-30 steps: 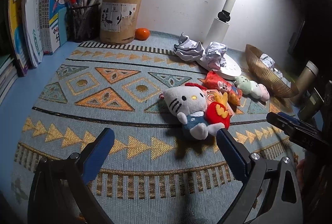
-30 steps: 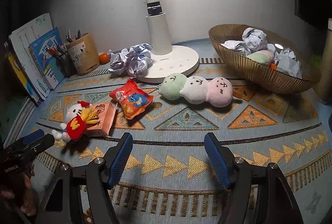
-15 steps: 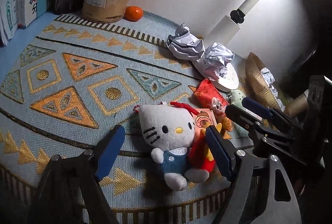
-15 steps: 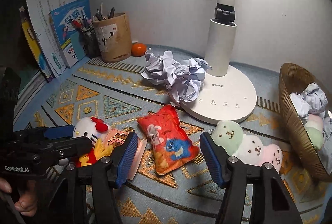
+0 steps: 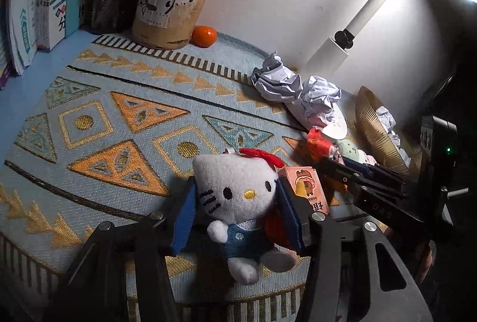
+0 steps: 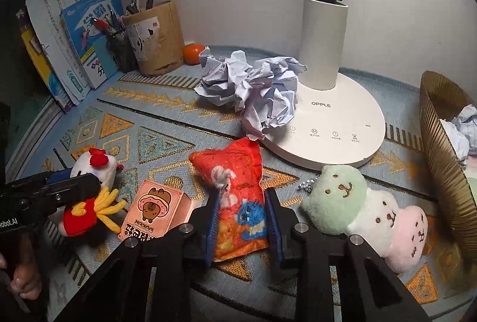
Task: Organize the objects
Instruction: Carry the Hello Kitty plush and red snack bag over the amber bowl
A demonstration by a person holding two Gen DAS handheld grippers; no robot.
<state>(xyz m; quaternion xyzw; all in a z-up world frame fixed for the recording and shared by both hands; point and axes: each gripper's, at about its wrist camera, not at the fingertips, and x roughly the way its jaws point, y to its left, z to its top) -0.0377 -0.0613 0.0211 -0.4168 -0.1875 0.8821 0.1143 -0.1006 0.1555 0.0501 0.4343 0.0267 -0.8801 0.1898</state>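
Both grippers are matte black, with angular arms pinned by round silver screws. The left gripper (image 5: 238, 220) carries flat blue pads (image 5: 184, 217) on its fingers; the right gripper (image 6: 243, 220) has the same blue pads (image 6: 213, 220), ribbed along the edge. White lettering marks the left gripper's body in the right wrist view. A small green light glows on the right gripper's housing.

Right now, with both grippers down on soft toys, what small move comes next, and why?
Probably lift both straight up. The right gripper is shut on the red snack-bag plush; the left gripper, whose jaws have just been closing, squeezes the white cat plush. Both toys lie on the patterned mat.
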